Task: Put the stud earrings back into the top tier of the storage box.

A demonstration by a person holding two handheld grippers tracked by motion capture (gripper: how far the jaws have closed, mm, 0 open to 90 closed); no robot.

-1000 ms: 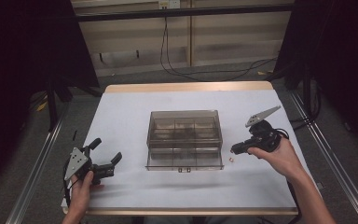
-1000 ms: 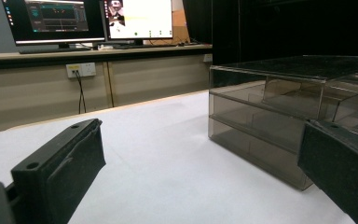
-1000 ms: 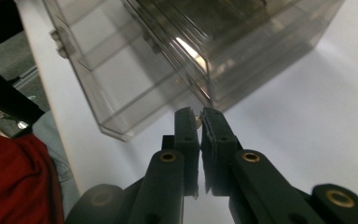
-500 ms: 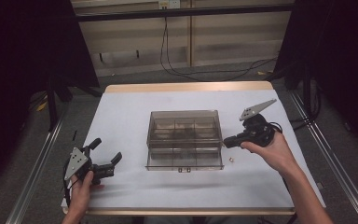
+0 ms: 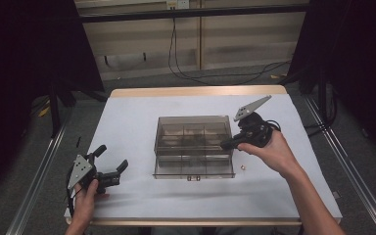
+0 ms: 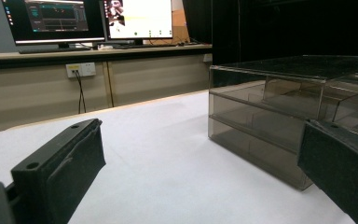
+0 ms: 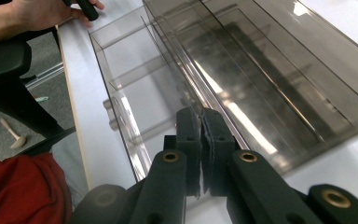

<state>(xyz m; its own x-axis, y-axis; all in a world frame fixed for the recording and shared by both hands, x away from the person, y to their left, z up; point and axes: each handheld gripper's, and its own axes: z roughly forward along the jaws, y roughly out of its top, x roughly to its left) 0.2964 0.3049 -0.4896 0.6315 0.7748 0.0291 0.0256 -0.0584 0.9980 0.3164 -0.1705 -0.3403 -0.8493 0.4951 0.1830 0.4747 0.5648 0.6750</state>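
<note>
A smoky clear compartment box sits mid-table, with open front compartments and a small latch at its near edge. My right gripper is shut, its tips at the box's right wall. In the right gripper view the shut jaws line up with a thin clear wall edge; I cannot tell whether they pinch it. My left gripper rests open at the table's front left corner, well apart from the box. In the left gripper view its jaws stand wide apart with the box ahead on the right.
A tiny tan item lies on the white tabletop just right of the box's front corner. Cables trail on the floor behind the table. Monitors stand on a far bench. Bare tabletop lies to the left of and behind the box.
My right gripper has moved left and slightly away from the person, from the bare table beside the box to its right wall. The left gripper has stayed put.
</note>
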